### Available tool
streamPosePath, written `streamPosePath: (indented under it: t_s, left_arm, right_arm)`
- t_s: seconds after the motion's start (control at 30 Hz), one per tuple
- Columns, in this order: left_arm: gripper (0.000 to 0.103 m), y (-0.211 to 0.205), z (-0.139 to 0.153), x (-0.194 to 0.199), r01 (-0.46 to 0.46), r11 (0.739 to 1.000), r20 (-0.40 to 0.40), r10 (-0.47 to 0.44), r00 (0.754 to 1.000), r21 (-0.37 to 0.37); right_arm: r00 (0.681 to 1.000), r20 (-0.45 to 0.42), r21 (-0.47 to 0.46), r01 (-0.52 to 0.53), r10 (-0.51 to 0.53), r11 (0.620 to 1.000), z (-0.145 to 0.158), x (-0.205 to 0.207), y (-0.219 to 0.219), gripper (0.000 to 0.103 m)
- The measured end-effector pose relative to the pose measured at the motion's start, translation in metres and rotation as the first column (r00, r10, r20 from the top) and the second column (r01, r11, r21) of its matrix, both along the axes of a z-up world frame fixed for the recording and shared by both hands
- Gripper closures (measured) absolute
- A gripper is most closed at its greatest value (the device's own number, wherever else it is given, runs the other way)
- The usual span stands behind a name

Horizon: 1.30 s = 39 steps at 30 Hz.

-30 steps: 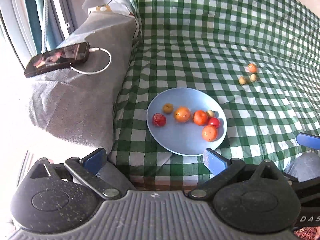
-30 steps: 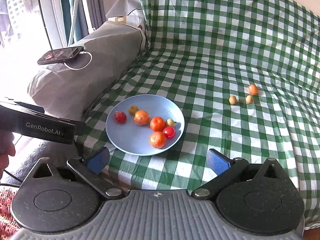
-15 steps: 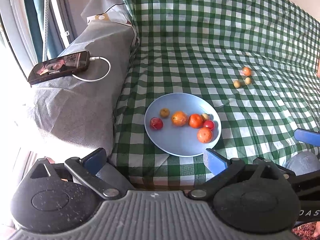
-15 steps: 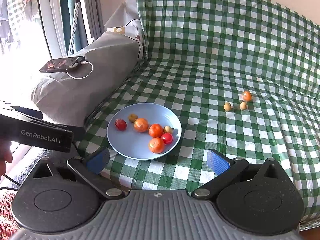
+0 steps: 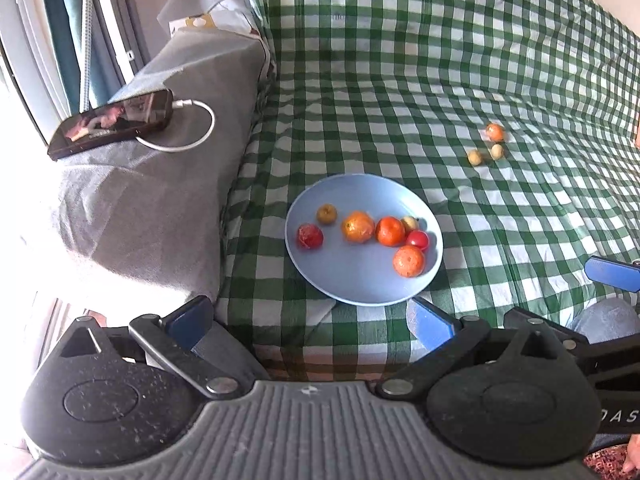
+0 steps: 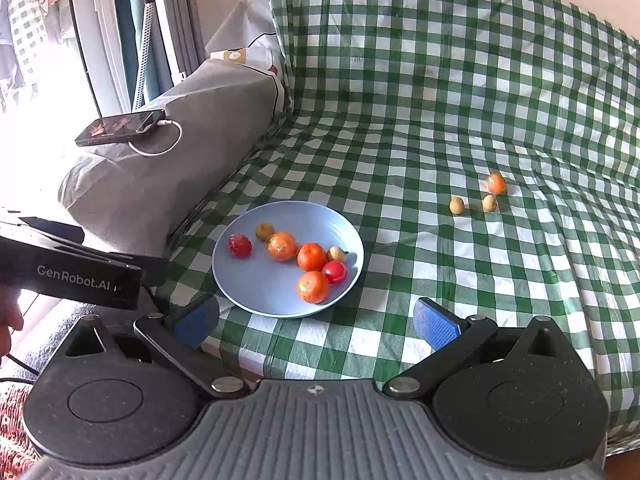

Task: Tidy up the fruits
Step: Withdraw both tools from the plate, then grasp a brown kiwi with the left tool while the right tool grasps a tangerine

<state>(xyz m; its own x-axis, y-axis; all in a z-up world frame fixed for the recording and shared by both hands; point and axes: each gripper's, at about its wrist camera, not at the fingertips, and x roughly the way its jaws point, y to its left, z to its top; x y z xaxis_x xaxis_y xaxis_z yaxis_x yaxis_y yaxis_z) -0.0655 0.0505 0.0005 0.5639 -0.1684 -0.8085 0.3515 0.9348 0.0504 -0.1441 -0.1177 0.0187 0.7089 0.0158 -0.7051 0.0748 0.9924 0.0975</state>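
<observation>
1. right wrist view: the green checked cloth (image 6: 420, 128) covers the whole seat, and near its front edge, toward the left, sits the blue plate (image 6: 244, 280).
2. seven fruits lie on the plate already, among them an orange (image 6: 313, 287) and a red cherry tomato (image 6: 334, 272).
3. left to gather, i judge: a small orange fruit (image 6: 496, 183) and two pale round fruits (image 6: 457, 205) out on the cloth, well apart from the plate, toward the right edge.
4. the right gripper (image 6: 316, 322) hangs low before the front edge, jaws spread wide, holding nothing.
5. the left gripper (image 5: 308, 320) is level at the front left corner, jaws likewise apart and empty.
</observation>
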Motion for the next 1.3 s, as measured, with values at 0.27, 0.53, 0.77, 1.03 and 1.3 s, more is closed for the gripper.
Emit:
streamPosePath:
  t_s: [0.27,0.53,0.77,1.03,1.3]
  left_arm:
    - [0.0,-0.022,-0.01,0.01,0.032,0.998,-0.03,-0.03,0.999,0.052]
    - [0.0,-0.073,-0.012,0.052,0.051,0.999,-0.08,-0.05,0.996,0.008]
    - [0.0,-0.142,-0.007,0.087,0.076,0.996,-0.044,-0.078,0.996,-0.053]
    - [0.0,-0.226,-0.026,0.119,0.161,0.984,-0.031,-0.163,0.986,-0.073]
    - [0.0,-0.301,-0.075,0.163,0.245,0.966,-0.051,-0.249,0.967,-0.078]
  right_arm:
    - [0.996,-0.034,0.061,0.081,-0.079,0.995,-0.017,0.007,-0.031,0.001]
    - [0.972,-0.003,0.03,0.235,-0.235,0.972,-0.021,0.024,-0.107,0.001]
    - [0.947,0.026,-0.037,0.322,-0.321,0.946,-0.028,0.04,-0.177,0.001]
    - [0.937,0.088,-0.097,0.346,-0.338,0.933,-0.033,0.067,-0.239,0.001]
    - [0.944,0.094,-0.118,0.325,-0.315,0.939,-0.07,0.123,-0.316,0.001]
